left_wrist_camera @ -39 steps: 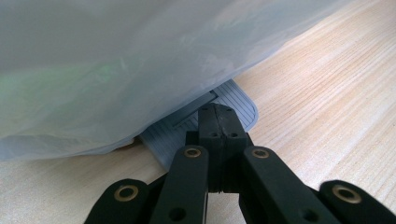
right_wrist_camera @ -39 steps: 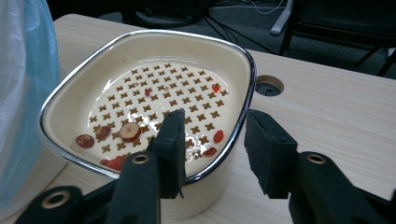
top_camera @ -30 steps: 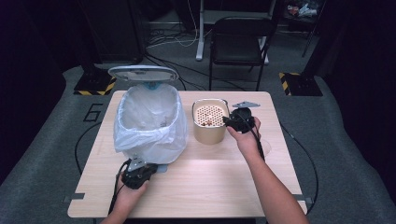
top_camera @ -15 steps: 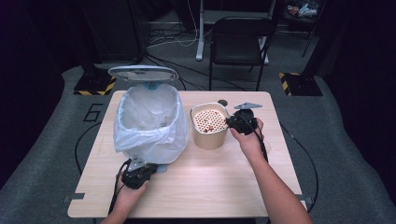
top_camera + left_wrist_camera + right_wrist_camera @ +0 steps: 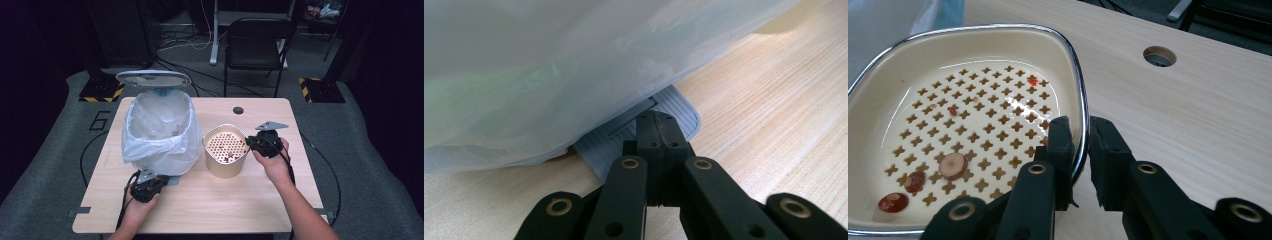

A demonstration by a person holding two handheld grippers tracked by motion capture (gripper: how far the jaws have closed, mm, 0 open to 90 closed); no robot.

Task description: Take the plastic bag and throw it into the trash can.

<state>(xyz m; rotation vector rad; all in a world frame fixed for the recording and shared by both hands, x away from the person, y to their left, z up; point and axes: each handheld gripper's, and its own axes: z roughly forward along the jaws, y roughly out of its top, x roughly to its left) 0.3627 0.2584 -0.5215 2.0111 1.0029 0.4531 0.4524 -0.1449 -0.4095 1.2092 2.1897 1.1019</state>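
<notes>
Right gripper [image 5: 1079,150] clamps cream perforated metal-rimmed container's [image 5: 225,155] rim, mid-table | left gripper [image 5: 658,132] clenched empty, pressing grey ribbed bin pedal [image 5: 624,137] near front edge

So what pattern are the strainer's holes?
Small cross-shaped cutouts across the cream strainer floor, clearest in the right gripper view.

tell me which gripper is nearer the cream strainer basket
Right. The right gripper has its fingers clamped on the strainer basket rim; the left gripper is shut on the bin pedal.

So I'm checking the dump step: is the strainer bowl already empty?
No: in the right gripper view the bowl holds a few food slices on its perforated floor.
</notes>
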